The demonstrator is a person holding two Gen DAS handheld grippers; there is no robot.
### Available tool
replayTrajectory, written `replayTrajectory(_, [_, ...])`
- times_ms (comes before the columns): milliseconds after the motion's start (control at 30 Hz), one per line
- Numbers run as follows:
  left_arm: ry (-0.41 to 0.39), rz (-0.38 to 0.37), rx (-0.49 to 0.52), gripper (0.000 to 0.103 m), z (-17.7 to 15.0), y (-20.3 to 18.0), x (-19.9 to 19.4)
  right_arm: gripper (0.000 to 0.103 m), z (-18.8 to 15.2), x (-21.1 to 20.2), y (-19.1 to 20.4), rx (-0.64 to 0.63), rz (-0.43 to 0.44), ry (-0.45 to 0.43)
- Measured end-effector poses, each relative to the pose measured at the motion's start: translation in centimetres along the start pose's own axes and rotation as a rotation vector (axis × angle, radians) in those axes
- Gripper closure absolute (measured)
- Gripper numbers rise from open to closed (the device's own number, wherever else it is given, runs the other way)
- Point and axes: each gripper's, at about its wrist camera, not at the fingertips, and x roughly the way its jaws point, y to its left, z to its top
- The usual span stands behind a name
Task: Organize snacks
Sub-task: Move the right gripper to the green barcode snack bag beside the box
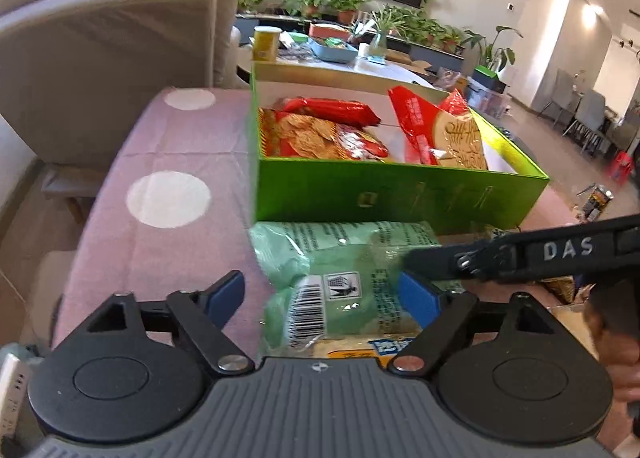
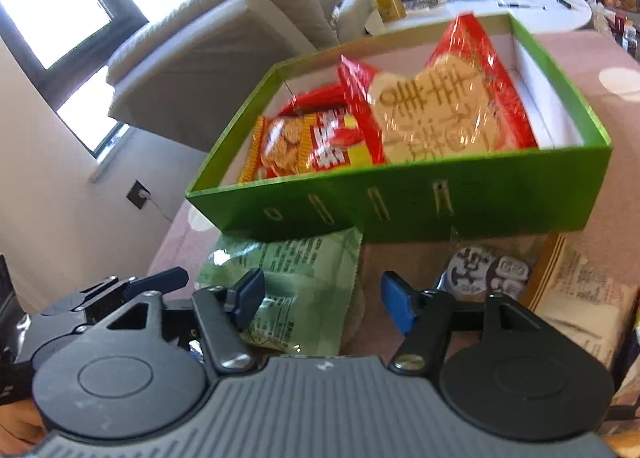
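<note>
A pale green snack bag (image 1: 340, 258) lies on the pink cloth just in front of a green box (image 1: 400, 194). My left gripper (image 1: 323, 296) is open around the bag. Its right pad lies over the bag's edge, and its left pad stands slightly off it. My right gripper (image 2: 324, 300) is open too, above the same green bag (image 2: 304, 270), whose right half lies between the fingers. One of its black fingers (image 1: 520, 254) crosses the left wrist view. The green box (image 2: 400, 202) holds red snack packs (image 2: 440, 106) and a cracker pack (image 1: 320, 134).
The pink tablecloth with white dots (image 1: 168, 198) covers the table. A dark-and-white packet (image 2: 484, 270) and a beige bag (image 2: 580, 306) lie to the right of the green bag. A beige sofa (image 1: 112, 50) stands to the left, with a cluttered round table (image 2: 520, 6) behind the box.
</note>
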Motion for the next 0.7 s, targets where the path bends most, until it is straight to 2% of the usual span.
replayTrajectory(33, [-0.003,-0.007,-0.007,0.026,0.0,0.1,0.0,0.016,0.0,0.1,0.0,0.011,0.014,0.007])
replayTrajectory(133, [-0.010,-0.042,-0.015,0.039,0.2,0.2,-0.4,0.017,0.1,0.0,0.2,0.006,0.017,0.004])
replayTrajectory(167, [-0.013,-0.044,-0.013,0.041,0.2,0.0,-0.6,0.018,0.1,-0.1,0.3,0.004,0.020,0.004])
replayTrajectory(267, [-0.033,-0.044,0.008,0.041,0.2,-0.6,-1.0,0.019,0.1,-0.5,0.6,-0.005,0.017,-0.006])
replayTrajectory(500, [-0.118,-0.117,0.034,0.041,1.4,-2.0,-3.4,0.023,0.6,-2.4,0.5,0.013,0.054,-0.048])
replayTrajectory(533, [-0.121,-0.115,0.039,0.038,1.6,-2.2,-3.5,0.024,0.7,-2.8,0.5,0.006,0.057,-0.060])
replayTrajectory(600, [-0.110,-0.106,0.037,0.026,1.7,-2.2,-3.3,0.024,1.0,-3.0,0.4,0.010,0.056,-0.060])
replayTrajectory(633, [-0.105,-0.084,0.035,0.017,1.7,-2.1,-3.1,0.024,1.0,-3.0,0.2,0.012,0.047,-0.057])
replayTrajectory(700, [-0.099,-0.026,0.039,0.011,1.4,-1.9,-2.7,0.024,0.9,-2.8,-0.2,0.018,0.019,-0.054])
